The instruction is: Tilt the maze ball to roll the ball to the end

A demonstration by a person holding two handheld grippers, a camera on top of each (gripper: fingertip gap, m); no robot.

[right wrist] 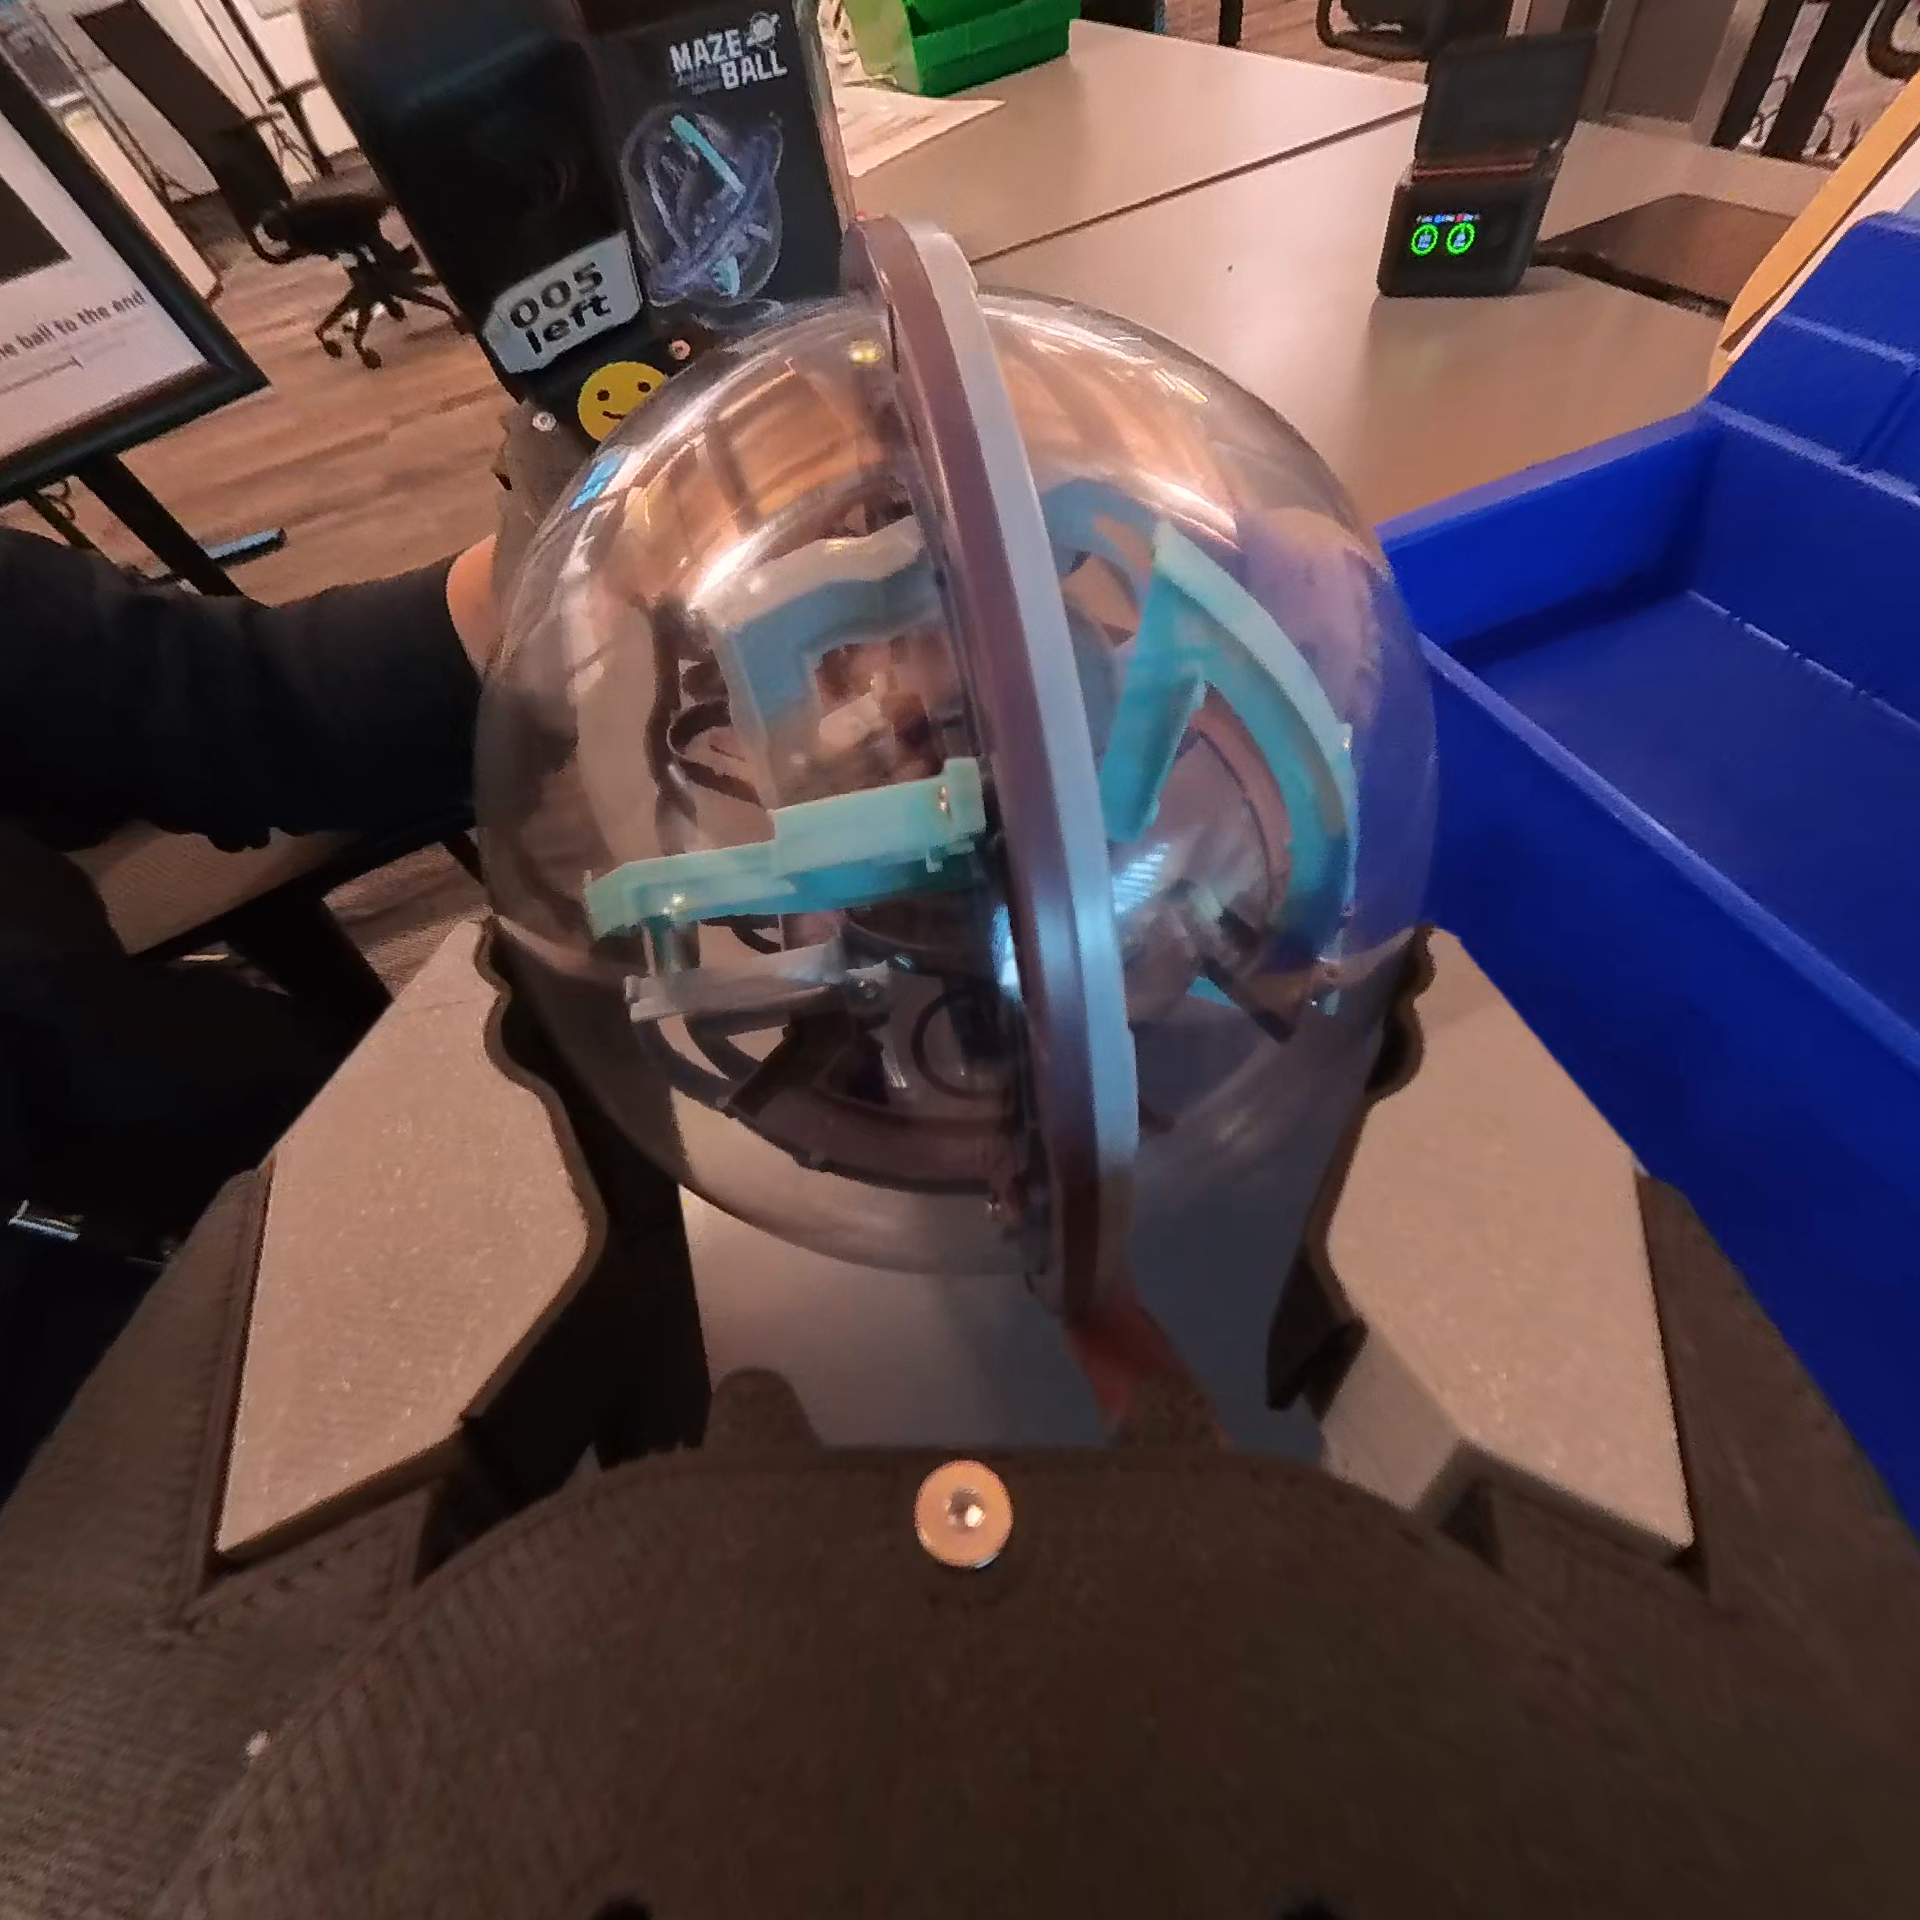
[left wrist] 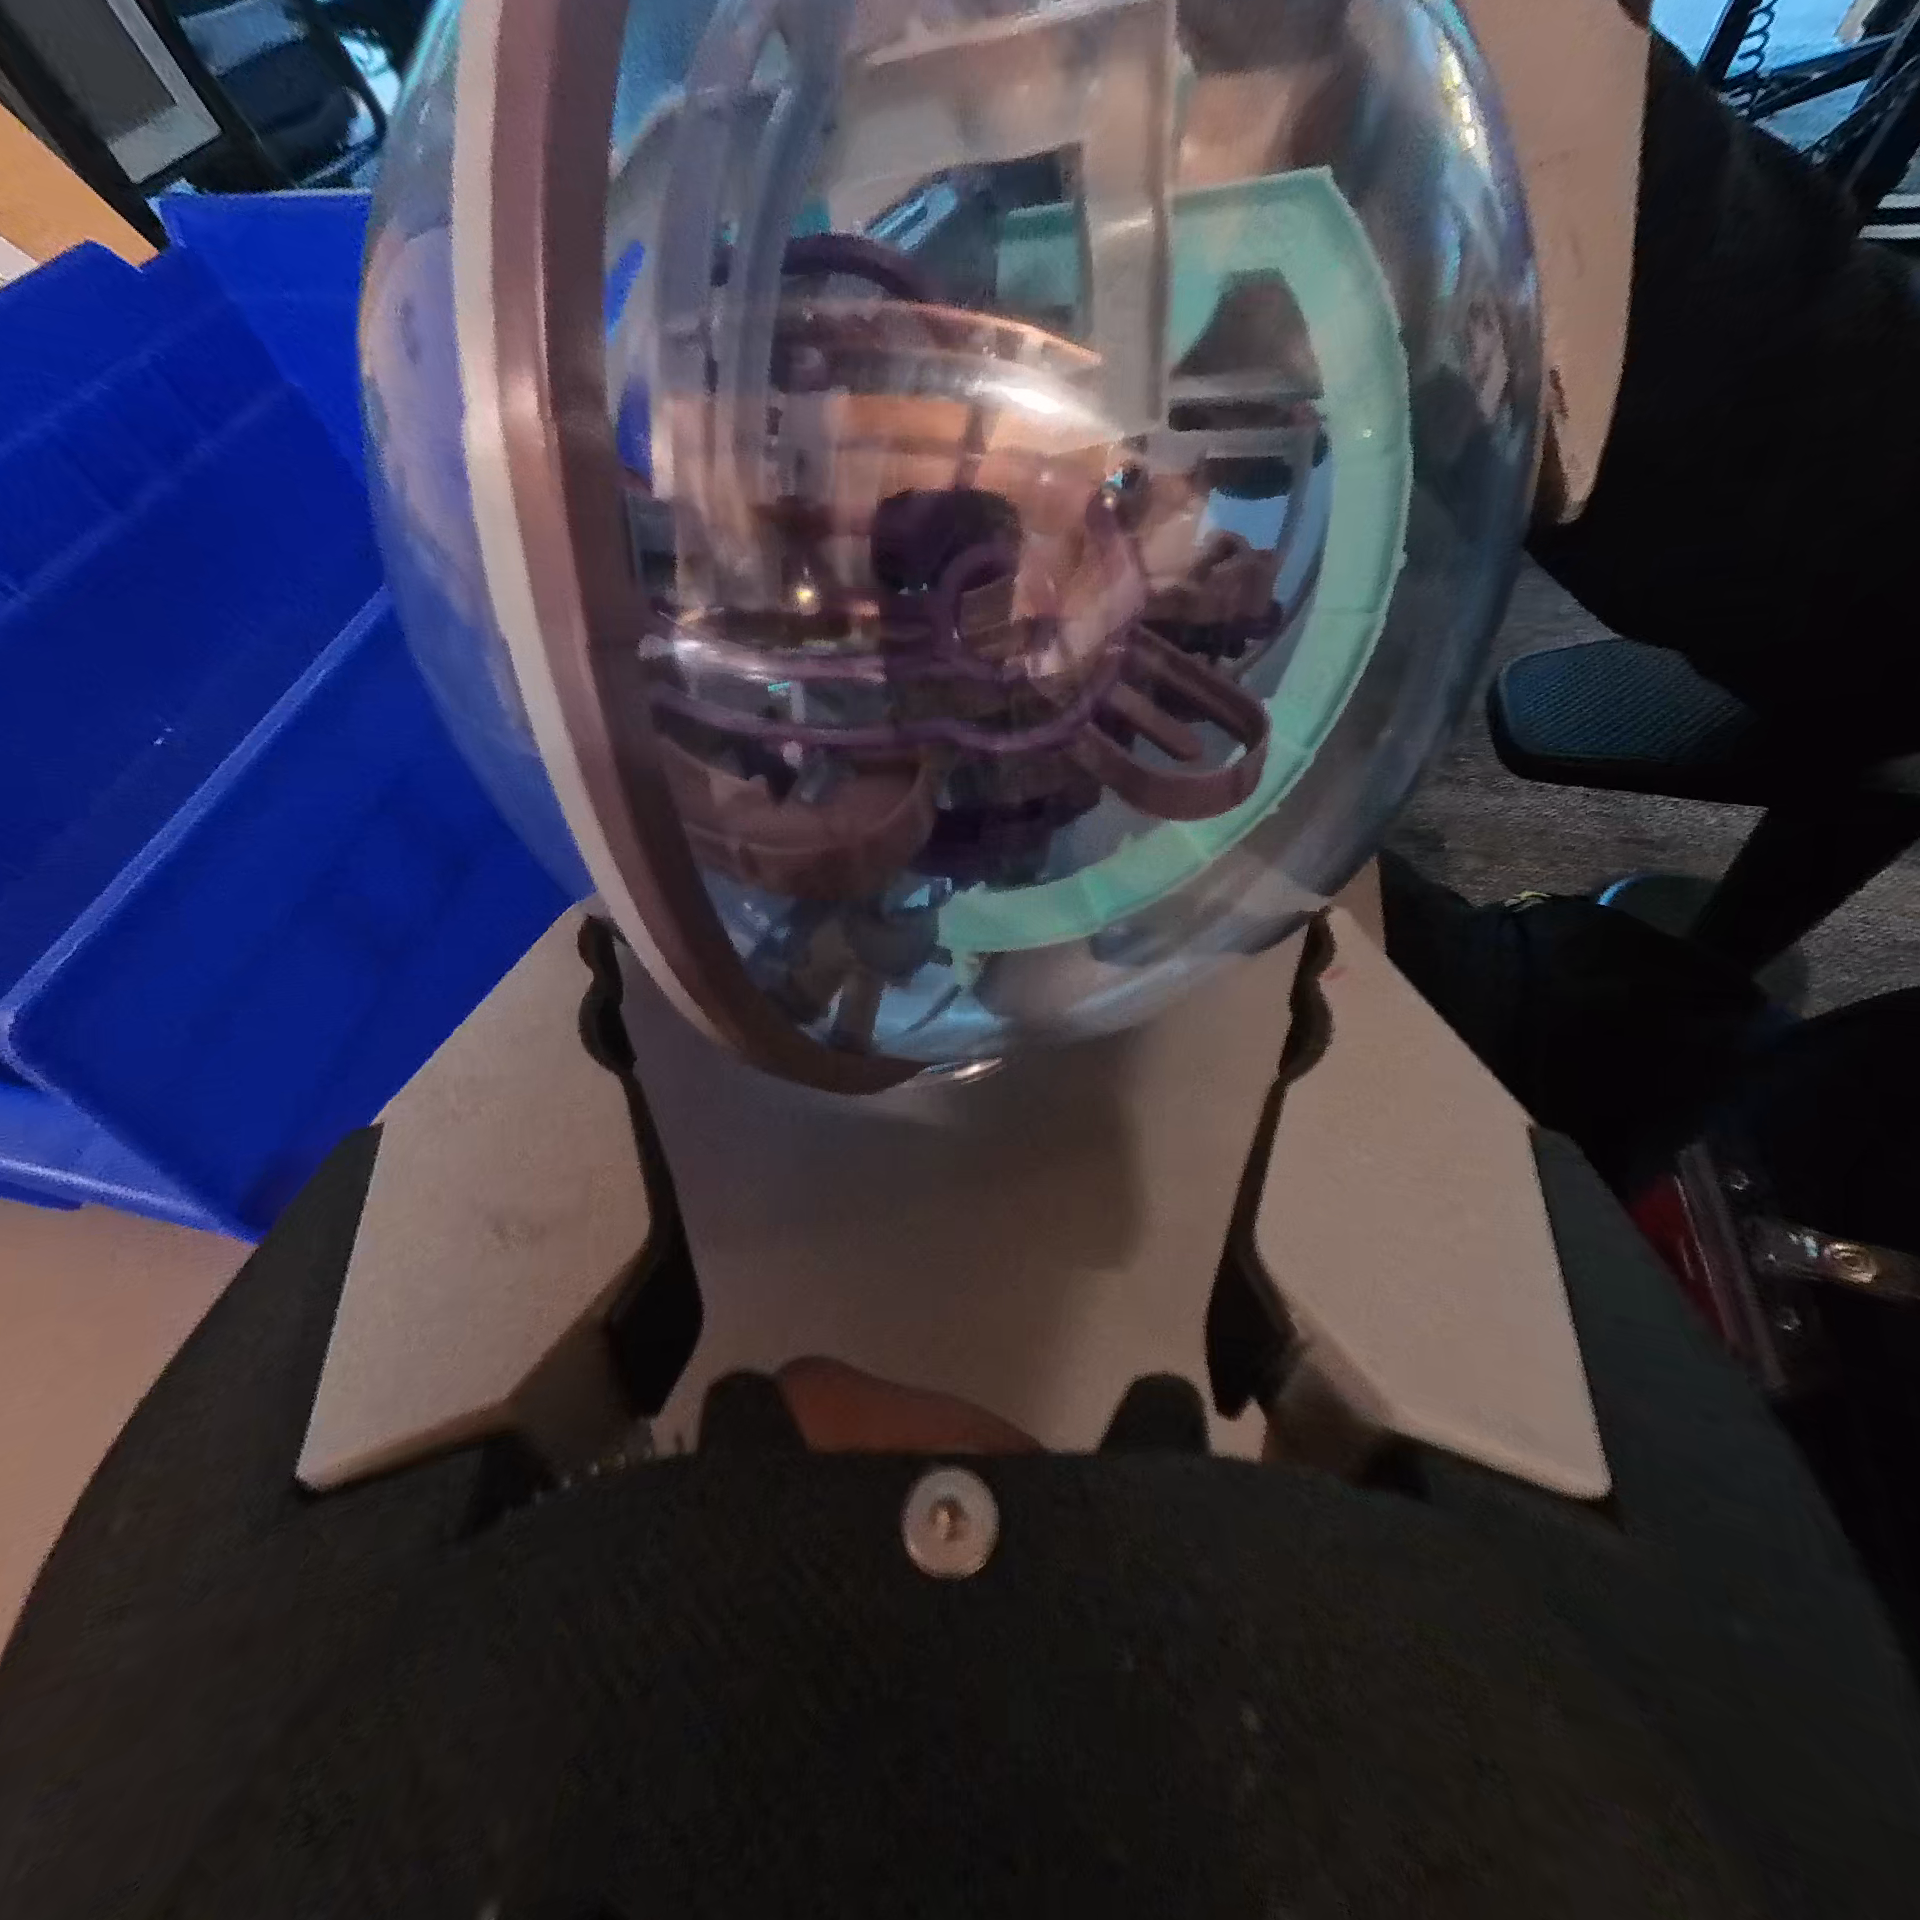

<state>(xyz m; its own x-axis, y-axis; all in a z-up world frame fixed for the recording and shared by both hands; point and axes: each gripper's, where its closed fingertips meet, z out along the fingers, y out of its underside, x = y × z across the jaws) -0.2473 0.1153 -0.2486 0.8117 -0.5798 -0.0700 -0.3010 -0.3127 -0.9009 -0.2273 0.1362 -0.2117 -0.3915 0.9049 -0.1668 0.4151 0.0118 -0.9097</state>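
The clear maze ball (right wrist: 935, 748) sits up off the surface, caught between both tools, its dark-and-white seam ring (right wrist: 1039, 727) tilted off vertical and turquoise tracks winding inside. The right gripper (right wrist: 951, 997) has its jaws spread wide with both fingers pressed on the sphere's lower flanks. The left gripper (left wrist: 951, 987) comes at it from the opposite side, jaws just as wide and touching the globe's underside; a small steel ball (left wrist: 1122, 488) glints in the middle of the maze. Below is a pale grey surface (left wrist: 935, 1195). Blue plastic bins (right wrist: 1714, 727) stand just beside the ball. Behind, a dark product box (right wrist: 727, 135), a small black device with a lit screen (right wrist: 1455, 229), a green bin (right wrist: 977, 42) and a framed sign (right wrist: 94, 312). A black sleeve (right wrist: 208, 707) reaches in to the left tool, fingertip at the sphere's edge.
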